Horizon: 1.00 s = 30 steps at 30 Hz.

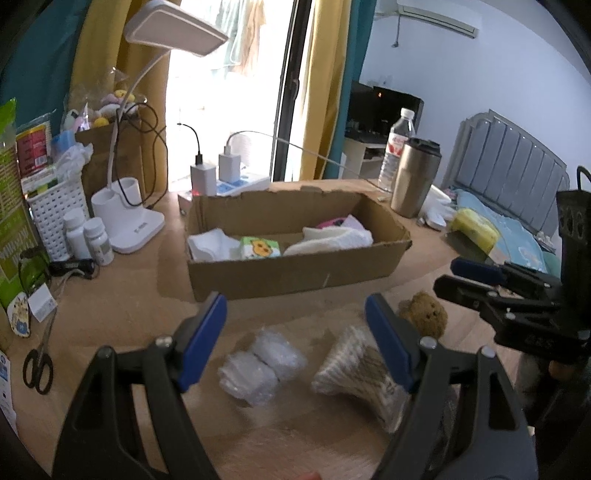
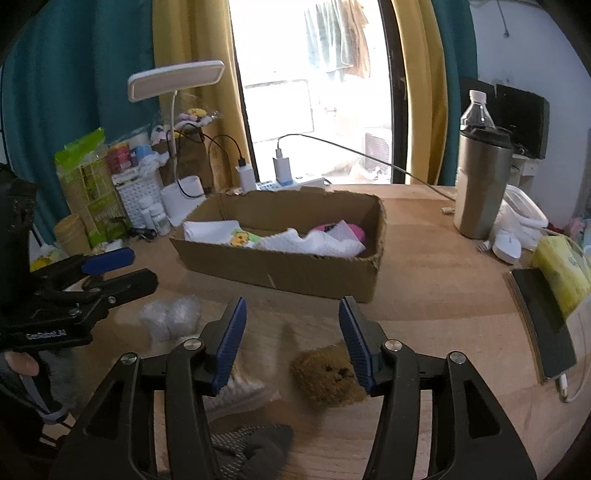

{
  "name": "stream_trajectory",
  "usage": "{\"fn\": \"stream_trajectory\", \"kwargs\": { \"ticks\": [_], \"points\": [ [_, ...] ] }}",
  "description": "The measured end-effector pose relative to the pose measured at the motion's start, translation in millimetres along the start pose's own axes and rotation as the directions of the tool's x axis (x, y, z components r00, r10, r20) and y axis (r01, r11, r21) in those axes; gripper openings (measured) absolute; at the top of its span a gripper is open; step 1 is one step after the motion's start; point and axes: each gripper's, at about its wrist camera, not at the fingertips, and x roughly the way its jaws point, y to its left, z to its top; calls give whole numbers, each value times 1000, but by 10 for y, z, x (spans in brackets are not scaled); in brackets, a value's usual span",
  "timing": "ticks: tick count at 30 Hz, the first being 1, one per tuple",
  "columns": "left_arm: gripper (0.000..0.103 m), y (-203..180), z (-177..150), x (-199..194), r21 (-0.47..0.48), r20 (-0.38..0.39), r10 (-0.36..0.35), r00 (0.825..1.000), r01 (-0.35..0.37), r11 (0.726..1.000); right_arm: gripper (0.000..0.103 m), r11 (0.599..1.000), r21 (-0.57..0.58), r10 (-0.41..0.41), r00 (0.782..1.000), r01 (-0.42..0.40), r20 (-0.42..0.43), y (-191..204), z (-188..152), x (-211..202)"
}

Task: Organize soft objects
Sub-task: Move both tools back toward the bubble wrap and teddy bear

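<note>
Hovering both tools spread and empty, left tool (image 1: 295, 339) over the plastic-wrapped bundle (image 1: 260, 363), right tool (image 2: 291, 339) over the brown plush (image 2: 327, 378) on the tabletop (image 2: 424, 295); pick stage, next: drop, clamp, carry to the cardboard box (image 2: 280, 271).

A wooden table (image 1: 125, 295) fills the foreground of both views. Behind it a tall glass door (image 2: 314, 92) lets in bright, washed-out daylight, framed by yellow curtains (image 2: 195, 85) with teal curtains (image 2: 74, 74) outside them. Clothes (image 2: 340, 37) hang beyond the glass. The wall (image 1: 498, 74) to the right is pale blue, with an air conditioner (image 1: 436, 16) near the ceiling. Below stands a bed with a grey padded headboard (image 1: 513, 162).
</note>
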Motion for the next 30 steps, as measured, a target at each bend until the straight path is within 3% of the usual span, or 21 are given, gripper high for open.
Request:
{"fn": "stream_trajectory", "kwargs": {
  "ticks": [13, 15, 17, 19, 30],
  "points": [
    [79, -250, -213, 206, 12, -77, -15, 997, 16, 1000, 62, 1000, 14, -15, 998, 16, -65, -189, -214, 190],
    [79, -305, -243, 256, 15, -94, -18, 995, 19, 1000, 64, 1000, 3, -27, 996, 27, -89, -204, -245, 244],
    [79, -339, -262, 292, 15, -92, -22, 995, 23, 1000, 75, 1000, -6, -30, 993, 30, -111, -212, -260, 291],
    [79, -378, -279, 338, 17, -107, -25, 994, 27, 999, 77, 999, -11, -33, 992, 32, -123, -230, -289, 312],
    [79, -536, -343, 605, 52, -196, -19, 980, 29, 998, 77, 999, -20, -29, 984, 26, -177, -284, -342, 461]
  ]
}}
